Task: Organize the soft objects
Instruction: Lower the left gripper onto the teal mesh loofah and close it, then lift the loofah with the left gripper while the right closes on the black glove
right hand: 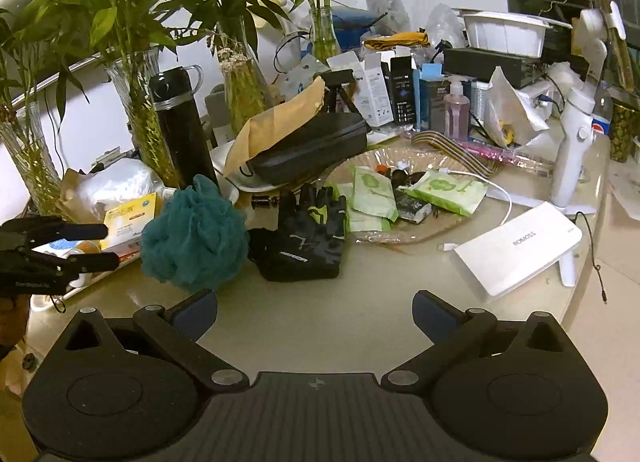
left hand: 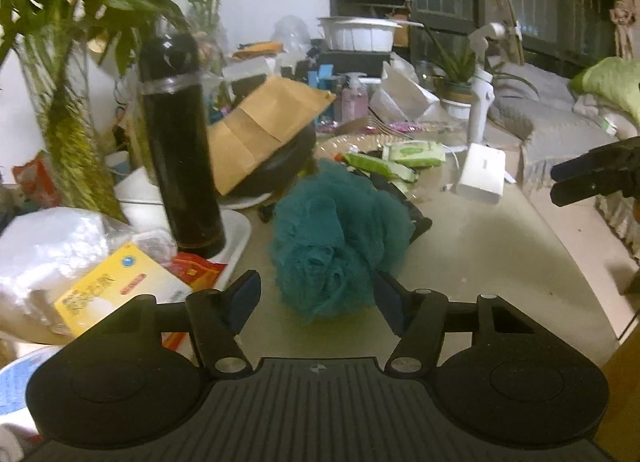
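A teal mesh bath pouf (left hand: 336, 238) lies on the pale table (left hand: 480, 246), just in front of my left gripper (left hand: 316, 298). The gripper's fingers stand apart on either side of the pouf's near edge, and the pads do not press on it. A black glove (right hand: 304, 230) lies flat right of the pouf (right hand: 196, 238), touching it. My right gripper (right hand: 314, 302) hangs open over bare table in front of the glove, holding nothing. In the right wrist view the left gripper (right hand: 110, 245) shows at the left edge, beside the pouf.
A tall black flask (left hand: 180, 142) and a yellow box (left hand: 116, 290) stand close left of the pouf. Behind are a black case (right hand: 312, 150), a brown paper bag (left hand: 260, 126), green wipe packs (right hand: 372, 194) and glass vases (right hand: 144, 130). A white power bank (right hand: 516, 250) sits right.
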The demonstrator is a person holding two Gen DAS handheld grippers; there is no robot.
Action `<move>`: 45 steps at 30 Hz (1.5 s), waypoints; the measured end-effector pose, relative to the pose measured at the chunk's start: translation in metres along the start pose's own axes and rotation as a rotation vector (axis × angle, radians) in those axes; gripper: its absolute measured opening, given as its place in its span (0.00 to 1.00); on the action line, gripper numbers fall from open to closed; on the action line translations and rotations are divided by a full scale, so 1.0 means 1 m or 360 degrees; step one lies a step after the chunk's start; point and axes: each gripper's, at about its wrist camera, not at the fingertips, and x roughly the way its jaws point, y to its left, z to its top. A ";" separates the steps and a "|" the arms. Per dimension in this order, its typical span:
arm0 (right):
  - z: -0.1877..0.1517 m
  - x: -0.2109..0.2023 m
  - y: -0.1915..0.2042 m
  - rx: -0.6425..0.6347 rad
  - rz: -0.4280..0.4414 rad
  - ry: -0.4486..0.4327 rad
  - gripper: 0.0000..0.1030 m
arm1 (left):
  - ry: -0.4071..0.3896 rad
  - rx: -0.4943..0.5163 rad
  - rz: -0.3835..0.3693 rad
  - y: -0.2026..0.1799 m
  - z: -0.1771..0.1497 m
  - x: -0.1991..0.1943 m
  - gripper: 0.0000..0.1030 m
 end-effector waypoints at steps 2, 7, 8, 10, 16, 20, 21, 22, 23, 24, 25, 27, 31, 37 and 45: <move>0.000 0.004 -0.002 0.0014 0.0004 0.0013 1.00 | 0.0017 -0.0023 -0.0036 0.001 0.000 0.007 0.53; 0.001 0.012 -0.002 -0.0028 -0.0038 0.0015 1.00 | 0.0041 -0.0037 -0.0088 0.003 -0.001 0.022 0.50; 0.000 0.014 -0.002 -0.0039 -0.0045 0.0018 1.00 | 0.0042 -0.0035 -0.0093 0.003 -0.002 0.023 0.50; 0.000 0.017 -0.003 -0.0039 -0.0048 0.0028 1.00 | 0.0050 -0.0032 -0.0097 0.004 -0.001 0.028 0.50; -0.001 0.024 -0.004 -0.0042 -0.0058 0.0049 1.00 | 0.0035 -0.0035 -0.0055 0.002 0.000 0.040 0.24; -0.003 0.030 0.001 -0.0091 -0.0061 0.0068 1.00 | 0.0035 -0.0031 -0.0074 -0.001 0.000 0.043 0.11; -0.003 0.032 0.001 -0.0097 -0.0059 0.0073 1.00 | 0.0037 -0.0017 -0.0079 -0.003 0.001 0.043 0.10; -0.004 0.034 0.002 -0.0107 -0.0059 0.0080 1.00 | 0.0037 0.0002 -0.0082 -0.004 0.002 0.041 0.09; -0.005 0.036 0.003 -0.0118 -0.0060 0.0086 1.00 | 0.0036 0.0019 -0.0088 -0.006 0.003 0.038 0.09; -0.005 0.038 0.003 -0.0132 -0.0065 0.0093 1.00 | 0.0036 0.0028 -0.0094 -0.006 0.003 0.037 0.09; -0.006 0.041 0.004 -0.0146 -0.0072 0.0099 1.00 | 0.0023 0.0050 -0.0088 -0.008 0.004 0.034 0.08; -0.007 0.044 0.005 -0.0160 -0.0075 0.0105 1.00 | 0.0005 0.0086 -0.0069 -0.012 0.006 0.026 0.07; -0.007 0.049 0.007 -0.0157 -0.0026 0.0076 1.00 | -0.0022 0.0072 -0.0019 -0.015 0.012 0.009 0.06; -0.001 0.063 0.008 -0.0121 0.0009 0.0061 0.98 | -0.0028 -0.0015 0.0056 -0.016 0.013 -0.021 0.05; 0.001 0.090 0.019 -0.0187 0.0044 0.0104 0.87 | -0.0088 -0.0141 0.0129 -0.001 0.020 -0.037 0.03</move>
